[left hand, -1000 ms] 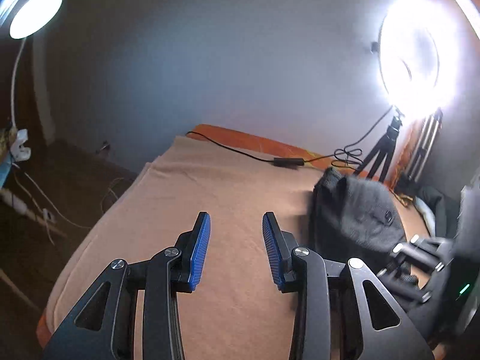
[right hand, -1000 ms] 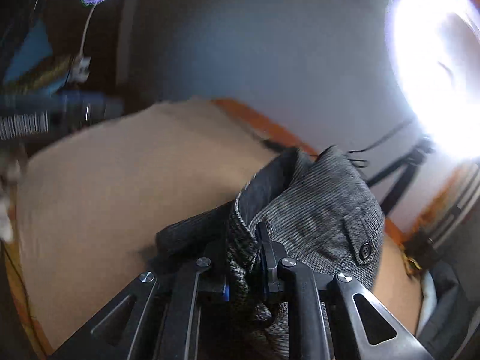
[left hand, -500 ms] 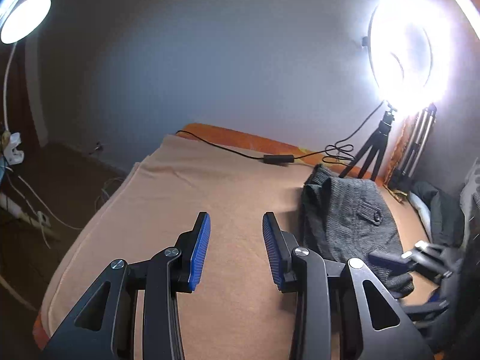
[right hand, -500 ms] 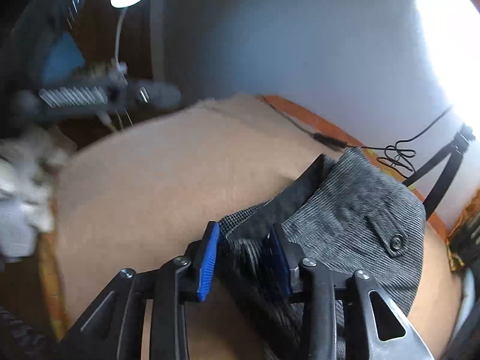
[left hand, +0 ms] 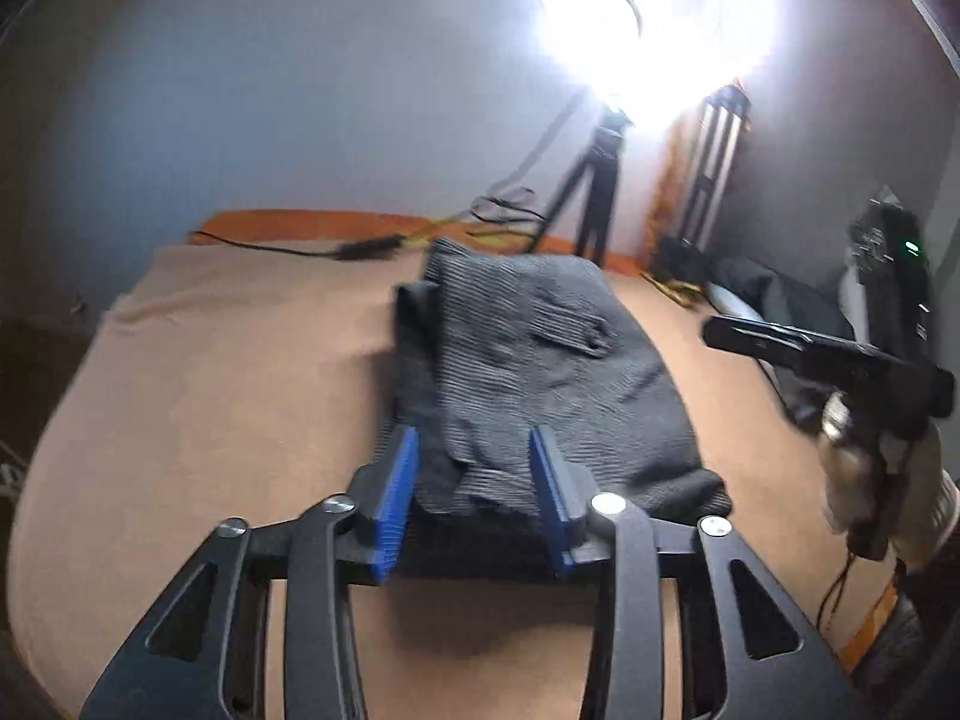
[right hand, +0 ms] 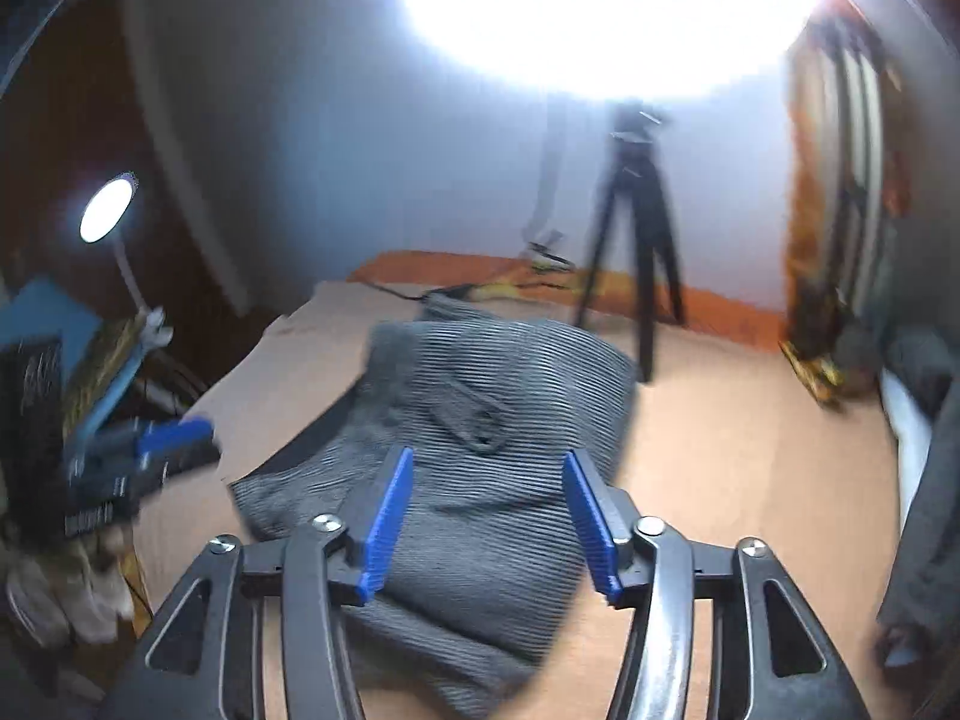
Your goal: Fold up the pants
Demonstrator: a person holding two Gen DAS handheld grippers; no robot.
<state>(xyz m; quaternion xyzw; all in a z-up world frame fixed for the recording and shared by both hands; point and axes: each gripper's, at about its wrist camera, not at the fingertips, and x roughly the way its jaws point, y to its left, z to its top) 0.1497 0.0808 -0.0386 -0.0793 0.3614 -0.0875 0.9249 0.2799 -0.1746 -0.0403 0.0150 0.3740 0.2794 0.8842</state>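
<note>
right tongs (right hand: 487, 516) released pants (right hand: 480, 450) | both tongs wide | left tongs (left hand: 471, 492) | one folded pants

A dim room was lit by a ring light (left hand: 654, 18) blown out to white glare, with a small lamp (right hand: 107, 209) glowing at left. Both fisheye views curved at the edges and showed motion blur.
</note>
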